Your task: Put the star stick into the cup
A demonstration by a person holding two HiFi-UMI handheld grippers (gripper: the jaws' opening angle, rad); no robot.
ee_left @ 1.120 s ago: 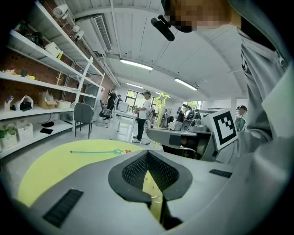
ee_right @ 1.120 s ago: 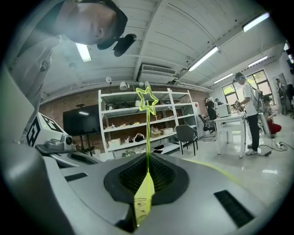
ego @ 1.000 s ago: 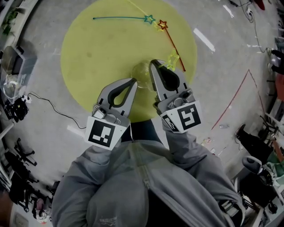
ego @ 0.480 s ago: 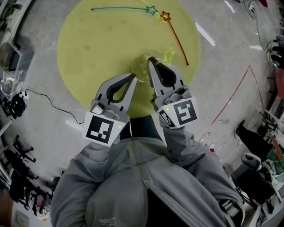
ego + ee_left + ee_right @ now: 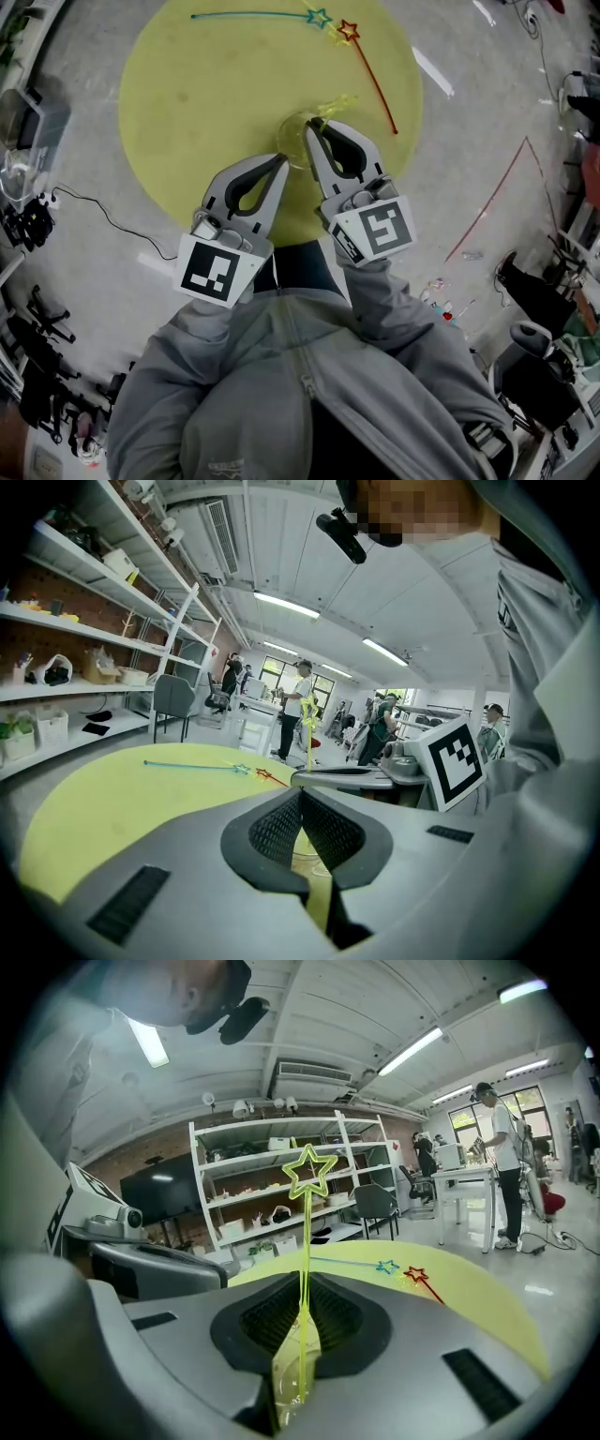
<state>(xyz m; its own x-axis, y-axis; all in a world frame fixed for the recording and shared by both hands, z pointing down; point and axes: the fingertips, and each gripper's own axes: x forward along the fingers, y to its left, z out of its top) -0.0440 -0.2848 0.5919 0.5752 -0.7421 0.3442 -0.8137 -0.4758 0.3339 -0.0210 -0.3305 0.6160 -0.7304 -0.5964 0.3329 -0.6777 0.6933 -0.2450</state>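
A clear cup (image 5: 291,141) stands on the round yellow table (image 5: 206,103). My right gripper (image 5: 312,127) hangs over the cup's rim, shut on a yellow star stick (image 5: 339,99). In the right gripper view the stick rises upright from between the jaws (image 5: 302,1283), with its star (image 5: 309,1172) at the top. My left gripper (image 5: 281,161) is shut, with its tips at the cup's near edge. Whether it pinches the wall I cannot tell. Through its jaws (image 5: 300,794) the cup (image 5: 307,855) shows below.
A blue star stick (image 5: 253,14) and a red star stick (image 5: 370,75) lie at the table's far side. A black cable (image 5: 103,220) runs over the floor at left, and a red line (image 5: 497,202) marks it at right. People (image 5: 298,705) stand far off.
My right gripper has carried the yellow stick a little left, from beside the cup to over its rim. The left gripper has stayed by the cup.
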